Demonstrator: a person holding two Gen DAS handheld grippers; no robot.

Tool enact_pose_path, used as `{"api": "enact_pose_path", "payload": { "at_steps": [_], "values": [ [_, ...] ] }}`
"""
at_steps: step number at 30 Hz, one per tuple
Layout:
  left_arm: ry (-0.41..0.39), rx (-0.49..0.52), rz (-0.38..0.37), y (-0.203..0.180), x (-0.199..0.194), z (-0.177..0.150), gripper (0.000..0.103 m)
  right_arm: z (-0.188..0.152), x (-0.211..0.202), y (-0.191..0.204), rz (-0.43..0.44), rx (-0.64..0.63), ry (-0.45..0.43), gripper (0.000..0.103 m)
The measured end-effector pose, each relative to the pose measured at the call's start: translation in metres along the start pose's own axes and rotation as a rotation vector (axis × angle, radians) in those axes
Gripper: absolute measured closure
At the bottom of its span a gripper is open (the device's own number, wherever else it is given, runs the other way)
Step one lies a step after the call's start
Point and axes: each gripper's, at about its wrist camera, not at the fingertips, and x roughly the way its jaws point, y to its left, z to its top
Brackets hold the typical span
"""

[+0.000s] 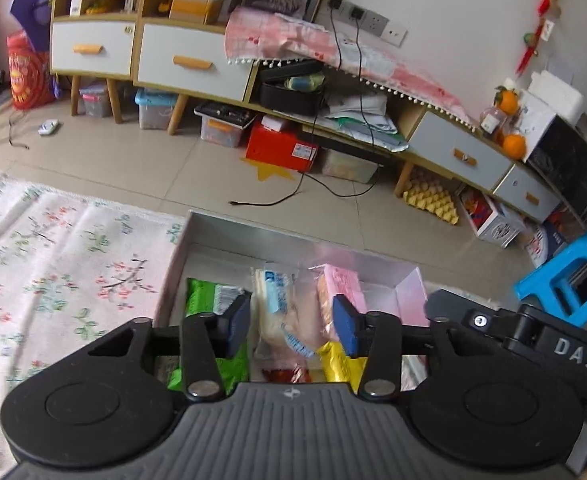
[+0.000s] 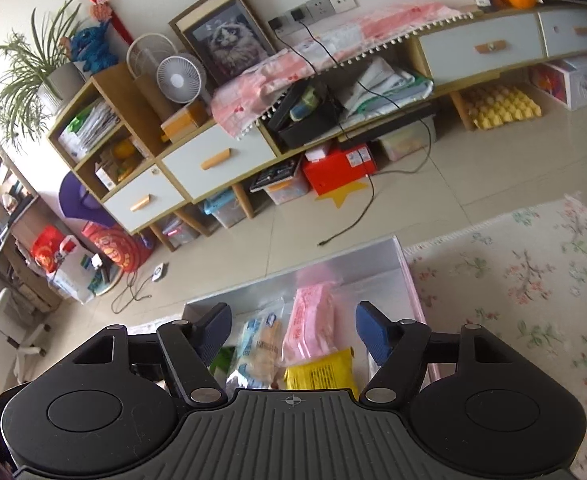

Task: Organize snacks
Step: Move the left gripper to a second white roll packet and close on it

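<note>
Snacks sit in the open box on the floral cloth: green packet, clear packet, pink packet, yellow one nearest. Left gripper and right gripper hover above, jaws apart, empty.

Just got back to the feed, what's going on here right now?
A person holds two tongs over an open box on the floral rug. Snacks already lie in it: a green packet, a clear blue-printed bag, a pink pack and a yellow packet. The left tongs and right tongs are both open and hold nothing.
</note>
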Motion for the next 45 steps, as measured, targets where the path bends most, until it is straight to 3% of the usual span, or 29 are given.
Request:
{"api": "enact_pose_path", "payload": {
  "at_steps": [6, 18, 27, 35, 40, 45],
  "values": [
    [0.053, 0.039, 0.085, -0.004, -0.008, -0.014, 0.049, -0.018, -0.024, 0.008, -0.015, -0.032, 0.032, 0.033],
    [0.103, -0.001, 0.052, 0.007, -0.048, -0.056, 0.039, -0.055, -0.082, 0.017, -0.024, -0.103, 0.073, 0.033],
    [0.152, -0.06, 0.038, 0.008, -0.053, -0.082, 0.033, -0.091, -0.125, 0.01, -0.038, -0.145, 0.098, 0.027],
    [0.177, -0.058, 0.048, 0.015, -0.041, -0.092, 0.031, -0.117, -0.123, 0.01, -0.108, -0.304, 0.166, 0.026],
    [0.214, -0.055, 0.041, 0.01, -0.029, -0.102, 0.027, -0.117, -0.115, 0.004, -0.128, -0.278, 0.184, 0.026],
    [0.205, 0.007, 0.089, 0.002, -0.017, -0.107, 0.022, -0.118, -0.111, 0.006, -0.136, -0.293, 0.181, 0.026]
  ]
}}
